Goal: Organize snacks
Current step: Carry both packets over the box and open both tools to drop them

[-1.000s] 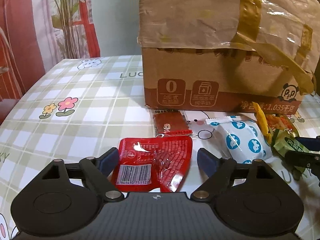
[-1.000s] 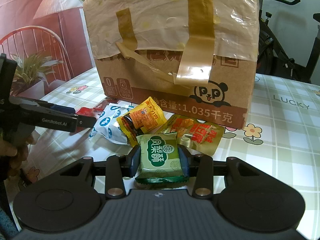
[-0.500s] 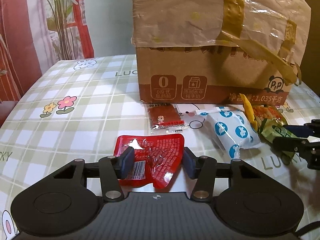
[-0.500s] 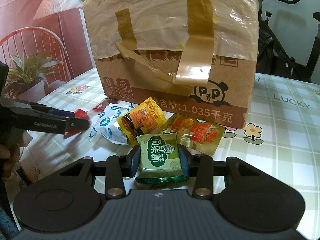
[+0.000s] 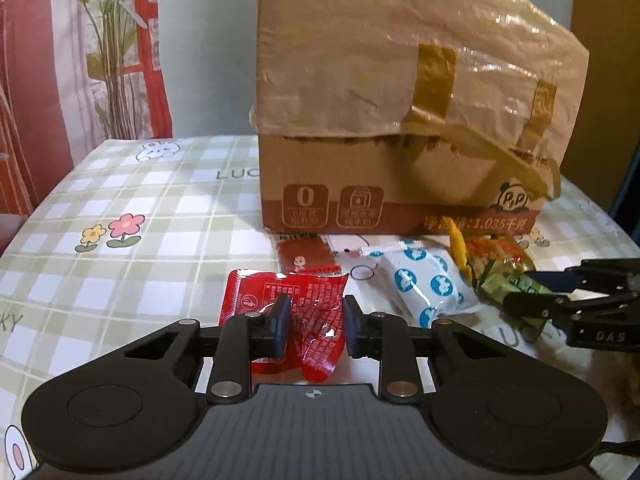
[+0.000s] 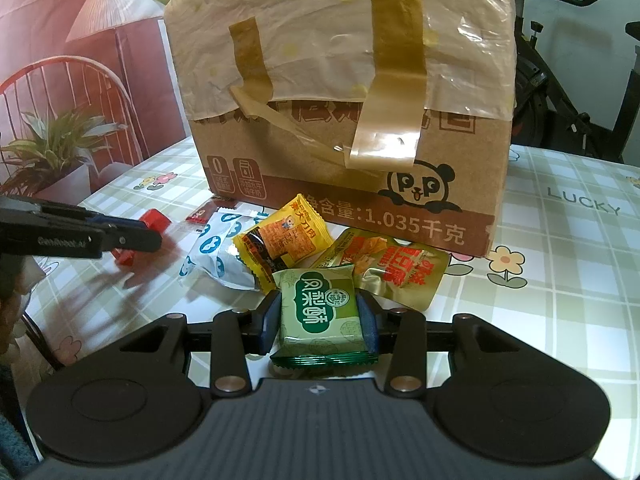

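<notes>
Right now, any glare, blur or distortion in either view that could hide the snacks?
Left wrist view: glare on the red packet and on the box plastic; fisheye bends the box edges; far right edge is soft. Right wrist view: green packet is sharp and evenly lit; tape shines; the left gripper casts a shadow on the tablecloth.

A checked tablecloth (image 6: 568, 240) with little flowers covers the tabletop, a red chair (image 6: 60, 80) and a leafy plant (image 6: 52, 148) sit past its left edge, and maybe an exercise bike (image 6: 560, 80) stands behind.
</notes>
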